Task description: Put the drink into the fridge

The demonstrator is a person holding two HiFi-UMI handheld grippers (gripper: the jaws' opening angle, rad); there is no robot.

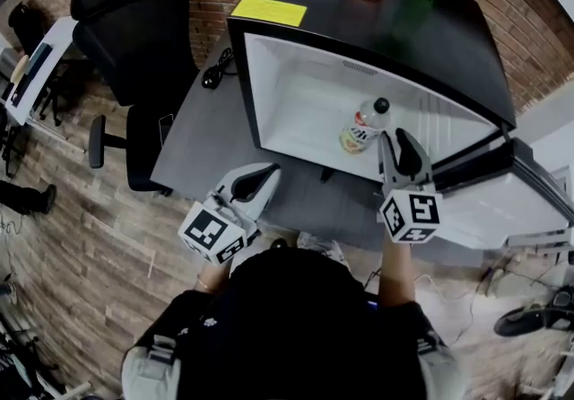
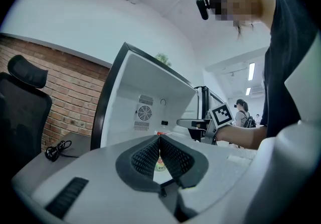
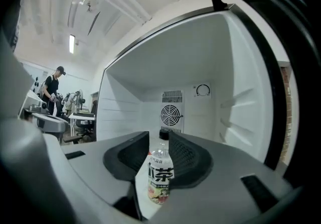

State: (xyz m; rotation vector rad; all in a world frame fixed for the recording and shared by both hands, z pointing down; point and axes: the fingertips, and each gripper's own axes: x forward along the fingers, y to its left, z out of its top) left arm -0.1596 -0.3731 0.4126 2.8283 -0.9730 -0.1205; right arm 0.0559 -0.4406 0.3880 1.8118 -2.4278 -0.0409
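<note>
One drink bottle [image 1: 363,127] stands upright inside fridge [image 1: 296,89], R gripper [image 1: 395,145] jaws part-open just behind it, prob. released; L gripper [image 1: 262,178] closed, empty, idle outside fridge.

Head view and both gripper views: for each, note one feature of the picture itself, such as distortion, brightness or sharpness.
Head view: wide-angle bending bows the straight edges of the fridge, whose white inside is brightest. Left gripper view: black corners ring the picture, and a mosaic patch sits near the top. Right gripper view: the label on the bottle is sharp.
</note>
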